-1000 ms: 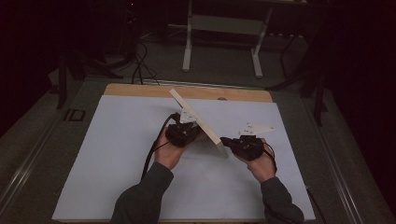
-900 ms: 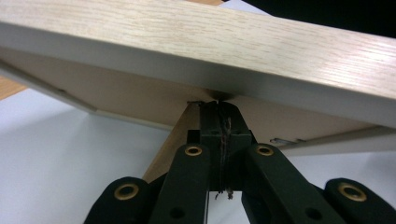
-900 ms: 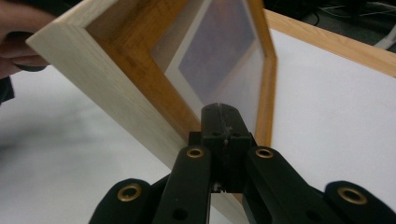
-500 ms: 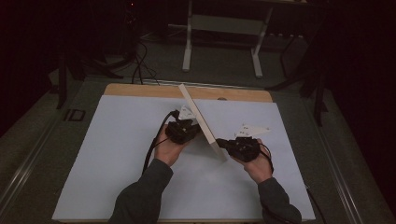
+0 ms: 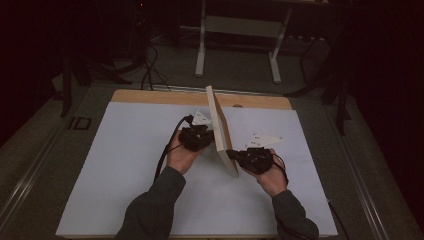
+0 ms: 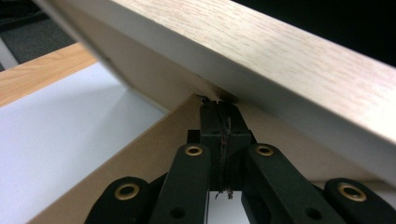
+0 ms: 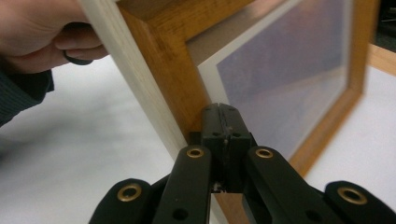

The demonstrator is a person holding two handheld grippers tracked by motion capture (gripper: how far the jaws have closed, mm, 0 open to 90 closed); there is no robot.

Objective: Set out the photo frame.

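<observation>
The frame (image 5: 220,127) stood tilted on edge mid-table, between both grippers. The left gripper (image 5: 196,138), jaws closed, pressed its back; the right gripper (image 5: 252,159), jaws closed, touched its front rim. White sheet (image 5: 115,165) lay bare all round.

A light wooden picture frame (image 5: 220,127) stands on edge, tilted, at the centre of the high view, its glazed front facing right, above the white mat.

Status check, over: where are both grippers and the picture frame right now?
Left gripper shut, against frame's back. Right gripper shut, pressing its front. Picture frame on edge, tilted, on white table. Nothing in the way.
</observation>
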